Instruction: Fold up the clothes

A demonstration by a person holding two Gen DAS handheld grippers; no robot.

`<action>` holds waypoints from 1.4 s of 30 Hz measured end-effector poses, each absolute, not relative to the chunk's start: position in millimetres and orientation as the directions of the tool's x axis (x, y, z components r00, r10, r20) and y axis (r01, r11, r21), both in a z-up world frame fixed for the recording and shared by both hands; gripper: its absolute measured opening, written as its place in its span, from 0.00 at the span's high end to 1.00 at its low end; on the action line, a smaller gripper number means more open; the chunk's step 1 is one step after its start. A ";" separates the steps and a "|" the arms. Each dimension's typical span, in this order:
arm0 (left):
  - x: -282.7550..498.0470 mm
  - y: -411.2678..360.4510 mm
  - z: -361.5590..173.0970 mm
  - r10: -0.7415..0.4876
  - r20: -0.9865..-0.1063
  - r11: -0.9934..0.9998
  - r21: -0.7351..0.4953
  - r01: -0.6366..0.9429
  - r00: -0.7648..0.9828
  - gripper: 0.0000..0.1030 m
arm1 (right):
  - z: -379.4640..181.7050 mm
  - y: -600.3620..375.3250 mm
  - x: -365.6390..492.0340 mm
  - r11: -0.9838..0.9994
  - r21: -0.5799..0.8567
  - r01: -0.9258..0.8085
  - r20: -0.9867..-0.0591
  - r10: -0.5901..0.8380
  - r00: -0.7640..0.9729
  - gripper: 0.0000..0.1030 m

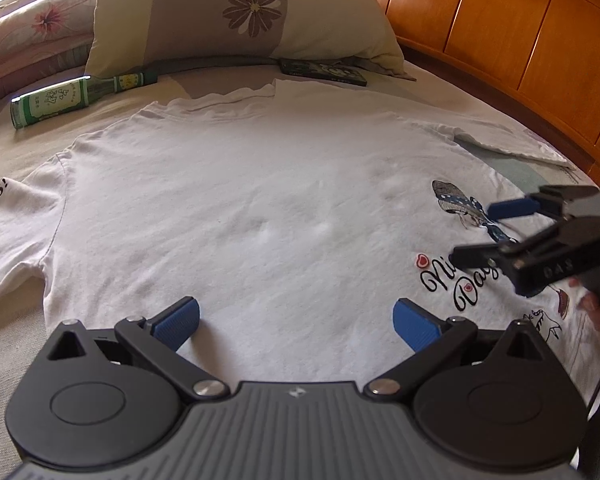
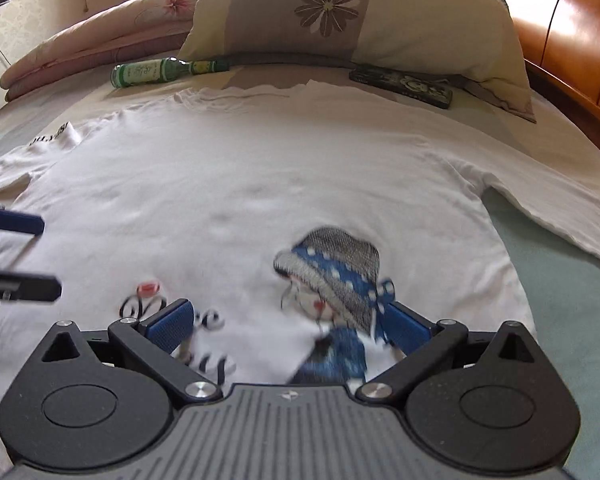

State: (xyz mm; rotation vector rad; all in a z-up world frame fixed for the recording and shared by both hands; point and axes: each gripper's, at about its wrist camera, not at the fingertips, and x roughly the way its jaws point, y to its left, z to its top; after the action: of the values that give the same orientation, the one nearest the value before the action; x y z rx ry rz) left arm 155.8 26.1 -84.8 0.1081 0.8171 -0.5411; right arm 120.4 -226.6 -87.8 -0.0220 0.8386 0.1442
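While the white T-shirt (image 1: pixel 228 200) lies spread flat and face up across the middle of the bed (image 2: pixel 572 288), with both sleeves out to the sides and its far edge toward the pillow (image 1: pixel 236 12) at the head end, I see no fold in it. My judgement is that the whole folding is left to do, or the shirt has been laid open again; one look cannot settle which. The near edge looks slightly lifted in the right wrist view, though blur keeps me from being sure.

I hold the left gripper (image 1: pixel 296 324) spread wide above the near part of the shirt, holding nothing. The right gripper (image 2: pixel 288 326) is spread too, over the printed figure in a hat.

Script on the chest reads partly as "Ni… Day", cut off by the right gripper. The left sleeve shows "…ES!". A green bottle (image 1: pixel 76 98) near the pillow carries a label too small to read, as does the dark case (image 1: pixel 324 72).
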 end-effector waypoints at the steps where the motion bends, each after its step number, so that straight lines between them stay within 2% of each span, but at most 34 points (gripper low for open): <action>1: 154.9 25.8 -84.3 -0.417 -0.718 0.859 -0.111 0.500 0.557 0.01 | -84.5 -227.9 110.2 0.991 0.044 -0.124 -0.750 0.115 0.652 0.00; 5: 151.7 22.6 -83.2 -0.428 -0.716 0.851 -0.113 0.514 0.551 0.01 | -72.9 -225.3 72.1 0.987 0.115 -0.112 -0.746 0.160 0.646 0.00; 9: 146.7 17.2 -84.6 -0.433 -0.721 0.841 -0.107 0.531 0.540 0.01 | -78.8 -206.6 40.3 0.983 0.121 -0.135 -0.764 0.179 0.620 0.00; 13: 139.2 10.9 -82.0 -0.440 -0.718 0.826 -0.088 0.557 0.539 0.01 | -82.9 -191.3 -2.9 0.989 0.035 -0.147 -0.759 0.122 0.639 0.00; 16: 135.0 7.7 -78.6 -0.459 -0.707 0.814 -0.092 0.574 0.537 0.01 | -75.2 -183.4 -21.0 0.988 0.042 -0.150 -0.761 0.129 0.636 0.00; 19: 132.6 5.9 -78.9 -0.462 -0.709 0.811 -0.093 0.578 0.533 0.01 | -71.5 -170.0 -27.3 0.978 -0.016 -0.208 -0.753 0.125 0.646 0.00; 21: 130.5 4.6 -79.9 -0.453 -0.713 0.809 -0.077 0.583 0.535 0.01 | -76.3 -162.1 -30.0 0.967 -0.128 -0.222 -0.766 0.046 0.642 0.00; 26: 128.6 3.4 -78.8 -0.445 -0.715 0.807 -0.060 0.587 0.539 0.01 | -76.8 -179.2 -45.4 0.976 -0.086 -0.202 -0.795 0.055 0.604 0.00; 29: 127.4 2.8 -76.9 -0.460 -0.709 0.800 -0.069 0.597 0.534 0.01 | -73.9 -186.1 -47.4 0.983 -0.102 -0.153 -0.768 0.020 0.641 0.00; 33: 126.0 -0.3 -78.0 -0.459 -0.713 0.793 -0.060 0.606 0.530 0.01 | -62.7 -201.4 -36.4 0.997 0.011 -0.074 -0.744 0.057 0.665 0.00; 42: 126.1 -2.8 -82.3 -0.450 -0.722 0.794 -0.054 0.605 0.526 0.01 | -72.7 -207.0 -34.8 0.999 -0.008 -0.037 -0.786 0.017 0.617 0.00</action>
State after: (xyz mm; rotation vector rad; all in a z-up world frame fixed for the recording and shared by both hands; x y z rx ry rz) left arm 126.1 -2.8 -82.3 0.2142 0.7955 -0.6366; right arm -34.8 -207.0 -72.7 -0.0243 0.9047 0.0313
